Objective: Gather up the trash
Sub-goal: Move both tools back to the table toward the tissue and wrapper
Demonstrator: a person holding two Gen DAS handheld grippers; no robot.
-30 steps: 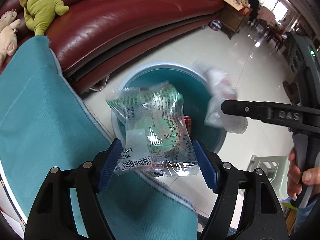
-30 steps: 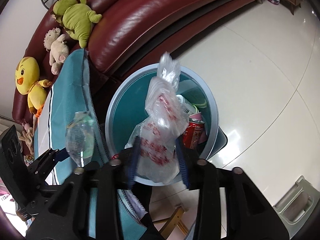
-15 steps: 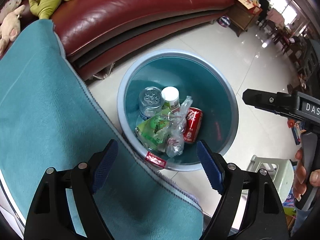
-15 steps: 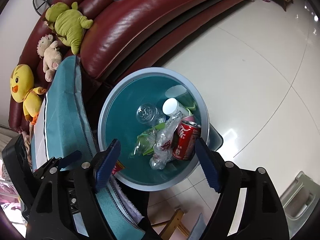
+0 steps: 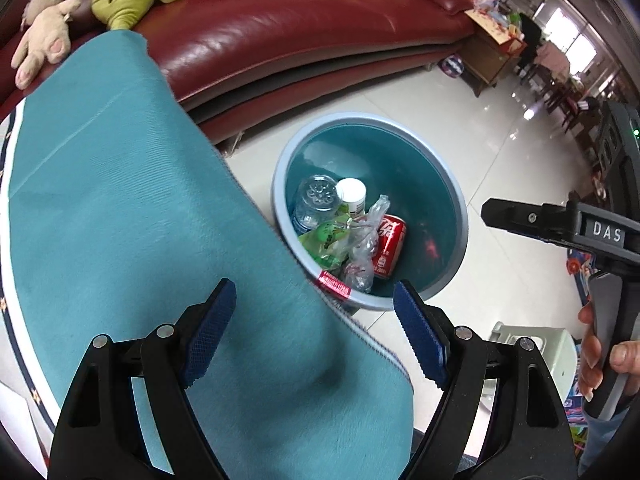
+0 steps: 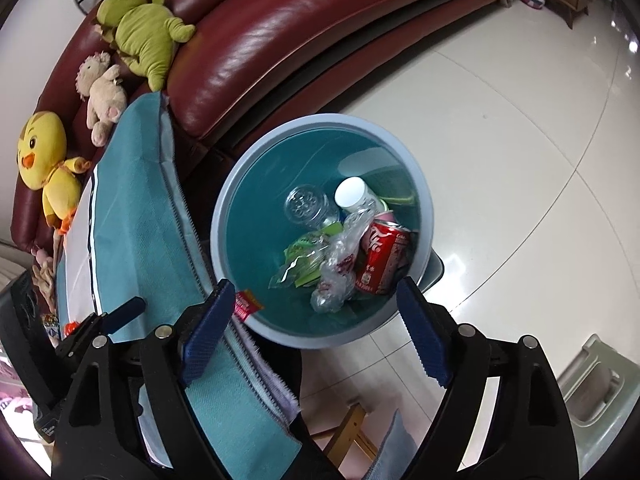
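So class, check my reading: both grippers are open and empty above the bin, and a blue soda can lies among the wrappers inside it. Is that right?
One detail is wrong: the soda can is red, not blue, as the right wrist view shows. The rest holds: left gripper and right gripper are open and empty above the bin, wrappers beside the can.

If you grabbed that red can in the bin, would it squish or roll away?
The can looks like thin metal, so a hard squeeze would probably dent it. It's round and lying tilted on the bags, so it might slip or roll. Probably light if empty; I can't tell.
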